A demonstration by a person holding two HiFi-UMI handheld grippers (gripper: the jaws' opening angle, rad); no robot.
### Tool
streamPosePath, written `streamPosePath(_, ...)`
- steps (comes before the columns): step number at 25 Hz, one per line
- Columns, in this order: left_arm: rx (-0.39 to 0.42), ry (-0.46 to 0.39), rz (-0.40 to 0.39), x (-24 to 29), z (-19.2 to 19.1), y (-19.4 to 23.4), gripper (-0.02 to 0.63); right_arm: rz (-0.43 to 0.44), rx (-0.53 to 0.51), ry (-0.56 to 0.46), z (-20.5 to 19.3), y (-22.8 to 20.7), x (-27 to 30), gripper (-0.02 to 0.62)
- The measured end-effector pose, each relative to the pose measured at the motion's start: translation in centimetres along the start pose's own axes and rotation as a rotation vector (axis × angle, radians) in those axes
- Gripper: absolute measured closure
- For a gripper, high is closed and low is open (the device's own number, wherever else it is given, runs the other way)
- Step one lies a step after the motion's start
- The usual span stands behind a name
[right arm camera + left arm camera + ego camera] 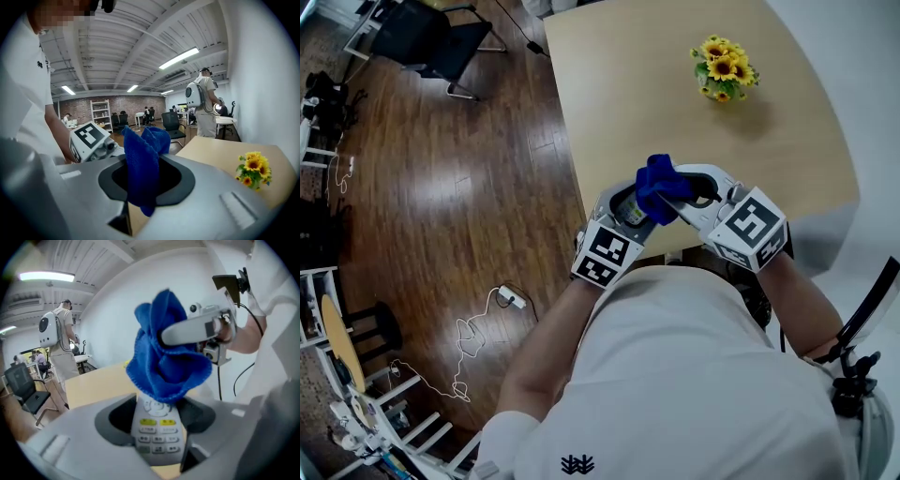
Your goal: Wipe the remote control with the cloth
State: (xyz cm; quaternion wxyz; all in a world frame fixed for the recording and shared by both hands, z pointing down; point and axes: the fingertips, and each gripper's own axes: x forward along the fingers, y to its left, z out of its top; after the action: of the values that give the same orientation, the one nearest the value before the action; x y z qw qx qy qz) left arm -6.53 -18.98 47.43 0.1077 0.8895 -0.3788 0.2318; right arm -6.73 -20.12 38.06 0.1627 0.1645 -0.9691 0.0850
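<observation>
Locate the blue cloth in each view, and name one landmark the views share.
Head view: cloth at centre, over the tan table's near corner.
Left gripper view: cloth upper centre, over the remote control's far end.
Right gripper view: cloth centre, pinched in the right tongs.
Shared landmark: that tan table.

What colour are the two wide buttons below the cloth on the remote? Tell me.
Yellow buttons on the grey plastic remote control; clearest in left gripper view.

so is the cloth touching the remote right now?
Touching. The left gripper view shows the blue cloth bunched down onto the far end of the remote control, with its hem covering the top buttons and no gap between them.
</observation>
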Motion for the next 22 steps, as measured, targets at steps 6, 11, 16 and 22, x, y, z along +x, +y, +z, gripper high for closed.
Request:
streamPosePath(6, -0.018, -0.001, 0.013, 0.5, -0.1, 0.1, 0.331, -0.158, 0.038, 0.044, -2.6, -7.5, -3.1, 0.516)
streamPosePath(11, -0.03, 0.007, 0.019, 1.7, -0.3, -0.3, 0.331, -0.236, 0.057, 0.058, -4.0, -11.6, -5.7, 0.515)
streamPosePath(16, -0.039, 0.01, 0.025, 2.6, 0.2, -0.6, 0.331, -0.168, 0.041, 0.017, -1.7, -9.9, -5.9, 0.515)
streamPosePath(22, -0.03, 0.002, 0.025, 3.4, 0.6, -0.7, 0.331, 0.034, -0.038, -0.07, 2.3, -2.9, -3.1, 0.515)
